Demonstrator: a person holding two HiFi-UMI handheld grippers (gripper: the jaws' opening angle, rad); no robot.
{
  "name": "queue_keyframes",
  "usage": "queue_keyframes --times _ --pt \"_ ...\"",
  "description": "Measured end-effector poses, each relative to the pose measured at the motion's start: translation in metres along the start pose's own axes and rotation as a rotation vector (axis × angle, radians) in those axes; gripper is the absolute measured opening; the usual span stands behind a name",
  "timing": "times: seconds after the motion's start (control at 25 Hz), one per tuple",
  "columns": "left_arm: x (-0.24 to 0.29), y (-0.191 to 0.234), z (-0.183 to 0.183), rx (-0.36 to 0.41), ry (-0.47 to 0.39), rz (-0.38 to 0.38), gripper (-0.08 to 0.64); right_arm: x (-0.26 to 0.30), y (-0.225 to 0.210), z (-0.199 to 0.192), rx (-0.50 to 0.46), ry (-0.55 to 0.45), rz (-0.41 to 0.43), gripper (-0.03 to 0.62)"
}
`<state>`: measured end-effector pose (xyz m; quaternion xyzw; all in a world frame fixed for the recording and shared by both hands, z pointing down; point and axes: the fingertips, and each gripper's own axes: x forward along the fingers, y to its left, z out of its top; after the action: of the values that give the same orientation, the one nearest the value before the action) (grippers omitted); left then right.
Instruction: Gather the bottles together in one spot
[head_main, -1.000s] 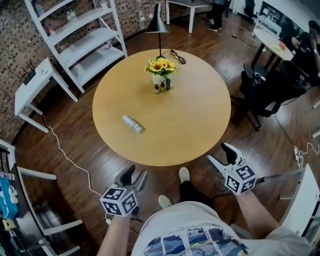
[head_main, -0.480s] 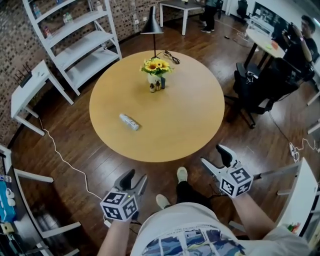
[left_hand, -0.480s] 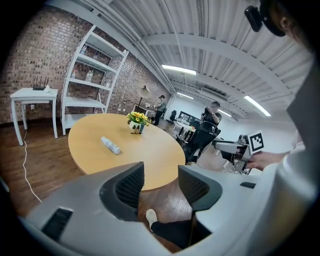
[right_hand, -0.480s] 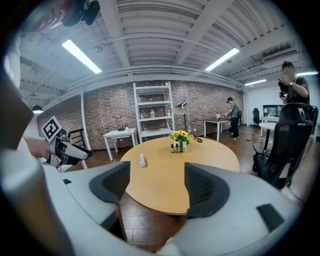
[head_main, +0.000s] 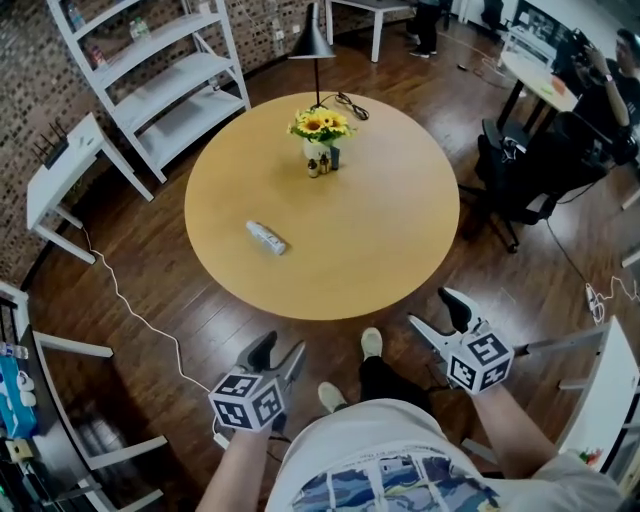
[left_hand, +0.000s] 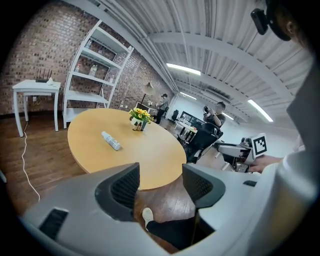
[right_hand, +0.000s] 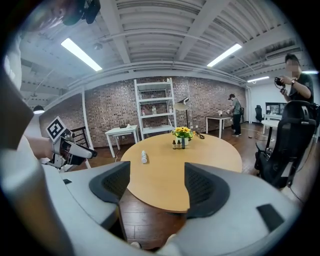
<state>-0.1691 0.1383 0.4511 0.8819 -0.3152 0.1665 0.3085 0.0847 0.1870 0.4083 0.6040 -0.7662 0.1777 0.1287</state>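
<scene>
Left edge of frame: white shelf unit (head_main: 150, 75) and a small white side table (head_main: 60, 170). A white cable (head_main: 130, 310) trails over the dark wood floor (head_main: 150, 260).

Lower left: left gripper (head_main: 282, 348) is held low, short of the bench rim. Its jaws have just been opening and now stand apart, with nothing between them. Probably readied for a reach, not yet begun.

Left of centre: round tan bench (head_main: 370, 230), bare and matte. One white bottle (head_main: 266, 237) lies on its side, alone, well apart from the rest. It looks like the stray to fetch, and being nearest the left gripper it probably falls to that one.

Upper centre: three small bottles (head_main: 322, 165) stand upright, just beside a vase of sunflowers (head_main: 320, 130). They are already a cluster, so a likely gathering spot. A black lamp (head_main: 315, 40) stands behind them at the far rim.

Lower right: right gripper (head_main: 432, 308) has its jaws wide and empty. It also sits off the bench, over the floor.

Right edge: a black office chair (head_main: 530, 170), with desks beyond. It is an open workshop room with people at the far side.
</scene>
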Motion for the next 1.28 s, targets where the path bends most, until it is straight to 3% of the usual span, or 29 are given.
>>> queue_keyframes --times 0.28,0.48,0.84,1.0,1.12,1.16,1.2,1.28 --pt "0.051 0.040 0.016 -0.021 0.032 0.073 0.245 0.026 -0.028 0.002 0.008 0.023 0.022 0.359" --pt "0.116 0.097 0.032 -0.105 0.063 0.176 0.253 0.056 -0.066 0.008 0.019 0.049 0.050 0.359" --pt "0.233 0.229 0.066 -0.250 0.127 0.476 0.296 0.119 -0.152 0.033 -0.006 0.110 0.109 0.359" --pt "0.271 0.272 0.068 -0.308 0.171 0.562 0.298 0.138 -0.185 0.038 -0.016 0.141 0.126 0.359" --pt "0.289 0.285 0.059 -0.293 0.260 0.615 0.319 0.149 -0.207 0.039 -0.012 0.159 0.138 0.359" --pt "0.290 0.287 0.056 -0.264 0.294 0.641 0.287 0.153 -0.213 0.039 -0.009 0.161 0.143 0.359" --pt "0.290 0.288 0.055 -0.233 0.321 0.660 0.207 0.157 -0.218 0.040 -0.006 0.163 0.151 0.359" --pt "0.292 0.282 0.055 -0.224 0.326 0.649 0.196 0.166 -0.225 0.042 0.000 0.165 0.172 0.359"
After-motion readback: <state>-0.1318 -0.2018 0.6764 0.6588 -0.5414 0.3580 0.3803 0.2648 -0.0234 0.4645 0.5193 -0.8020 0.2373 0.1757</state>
